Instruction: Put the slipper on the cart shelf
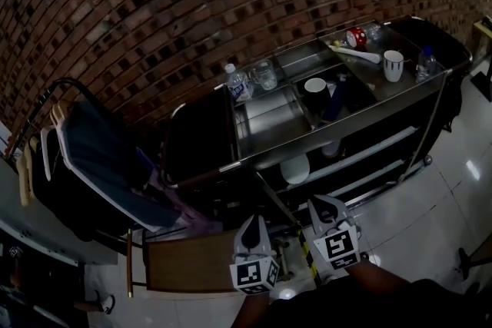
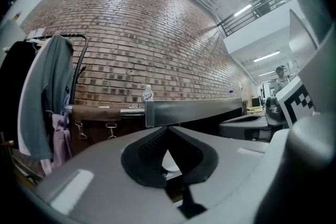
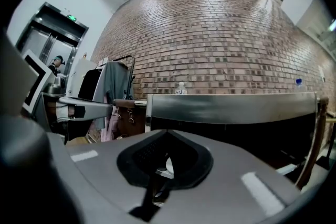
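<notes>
A steel cart (image 1: 347,121) stands against the brick wall. A pale white object (image 1: 295,167) that looks like the slipper lies on the cart's shelf under the top; a second pale shape (image 1: 331,148) sits beside it. Both grippers hang low in front of the cart, apart from it. My left gripper (image 1: 251,236) has its jaws together with nothing held. My right gripper (image 1: 326,208) is also shut and empty. In the left gripper view the cart's steel edge (image 2: 194,111) lies ahead of the shut jaws, as does the same steel edge (image 3: 231,107) in the right gripper view.
A clothes rack with hanging garments (image 1: 100,157) stands left of the cart, with a brown wooden piece (image 1: 188,261) below it. On the cart top are a water bottle (image 1: 238,82), a black cup (image 1: 315,86) and a white mug (image 1: 393,65). A person stands far off (image 2: 281,77).
</notes>
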A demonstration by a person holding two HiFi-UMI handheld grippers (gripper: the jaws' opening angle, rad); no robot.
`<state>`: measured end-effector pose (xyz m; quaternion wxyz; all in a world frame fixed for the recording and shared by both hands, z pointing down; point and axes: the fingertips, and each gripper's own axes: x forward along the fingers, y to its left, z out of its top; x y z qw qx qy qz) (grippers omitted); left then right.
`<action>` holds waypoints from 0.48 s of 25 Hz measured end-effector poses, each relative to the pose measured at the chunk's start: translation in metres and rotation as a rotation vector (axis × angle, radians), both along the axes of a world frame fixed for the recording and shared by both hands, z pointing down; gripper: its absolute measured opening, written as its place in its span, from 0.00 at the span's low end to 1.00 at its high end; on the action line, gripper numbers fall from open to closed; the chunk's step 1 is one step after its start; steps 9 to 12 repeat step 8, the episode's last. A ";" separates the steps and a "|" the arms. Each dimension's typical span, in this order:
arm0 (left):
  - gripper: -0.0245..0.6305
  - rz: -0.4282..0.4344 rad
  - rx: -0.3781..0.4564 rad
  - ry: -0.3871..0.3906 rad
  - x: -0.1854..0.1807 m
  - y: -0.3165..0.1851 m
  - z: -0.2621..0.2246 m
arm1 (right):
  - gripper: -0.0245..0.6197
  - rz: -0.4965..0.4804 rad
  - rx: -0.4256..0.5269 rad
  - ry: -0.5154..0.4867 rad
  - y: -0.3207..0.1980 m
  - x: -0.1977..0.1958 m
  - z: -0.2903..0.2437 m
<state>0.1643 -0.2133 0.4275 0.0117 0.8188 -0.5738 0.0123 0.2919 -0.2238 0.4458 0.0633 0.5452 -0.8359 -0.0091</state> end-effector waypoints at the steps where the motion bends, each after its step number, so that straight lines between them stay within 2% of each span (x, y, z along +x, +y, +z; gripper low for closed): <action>1: 0.06 0.003 -0.001 -0.004 0.000 0.001 0.001 | 0.04 -0.004 0.012 0.019 0.001 -0.002 -0.001; 4: 0.06 0.006 -0.002 -0.013 -0.002 0.004 0.001 | 0.04 -0.016 0.028 0.047 0.003 -0.008 -0.002; 12: 0.06 -0.006 0.002 -0.011 -0.008 0.007 -0.005 | 0.04 -0.026 0.025 0.046 0.004 -0.014 0.000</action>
